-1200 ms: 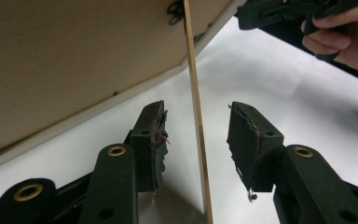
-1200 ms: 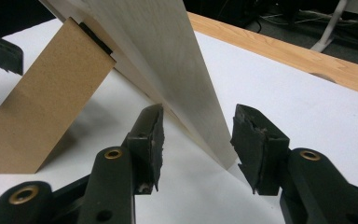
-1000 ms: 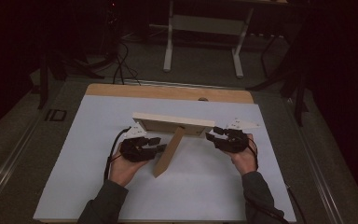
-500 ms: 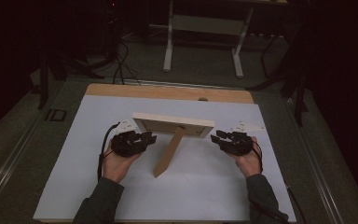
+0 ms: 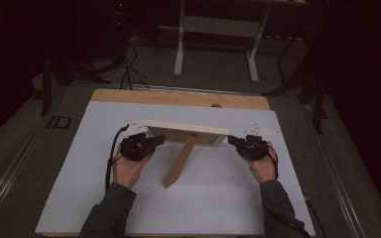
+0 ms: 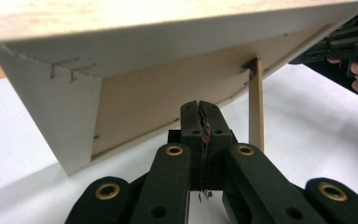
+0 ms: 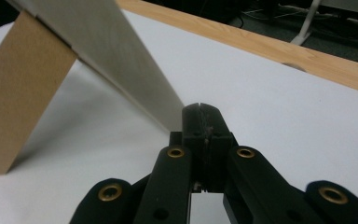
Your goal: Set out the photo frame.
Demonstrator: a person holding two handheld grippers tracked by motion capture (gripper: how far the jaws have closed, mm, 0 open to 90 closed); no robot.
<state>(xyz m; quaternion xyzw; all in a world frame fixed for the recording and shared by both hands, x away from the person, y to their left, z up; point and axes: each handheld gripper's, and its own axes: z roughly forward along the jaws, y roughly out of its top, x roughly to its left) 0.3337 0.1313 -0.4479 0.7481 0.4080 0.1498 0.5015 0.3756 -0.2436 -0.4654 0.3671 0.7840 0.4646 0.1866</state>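
A light wooden picture frame [image 5: 183,130] stands with its back to me on the white sheet [image 5: 218,203], propped by a brown stand leg [image 5: 179,162]. My left gripper [image 5: 156,140] sits at the frame's left end. In the left gripper view its jaws [image 6: 199,109] have just been closing and now meet with nothing between them, just short of the frame's back [image 6: 168,88] and leg [image 6: 256,107]. My right gripper [image 5: 232,141] is at the right end. Its jaws [image 7: 201,112] have likewise closed empty beside the frame's edge [image 7: 107,51].
The white sheet covers a wooden table whose bare strip [image 5: 178,97] runs along the far edge. Beyond it lie floor cables [image 5: 129,69] and a white stand's legs [image 5: 216,49]. The right gripper [image 6: 340,46] and its hand show past the frame in the left gripper view.
The left hand has shifted left, away from the stand leg, to the frame's left end. The right hand has edged slightly right. Both pairs of jaws have closed. The frame has not moved.
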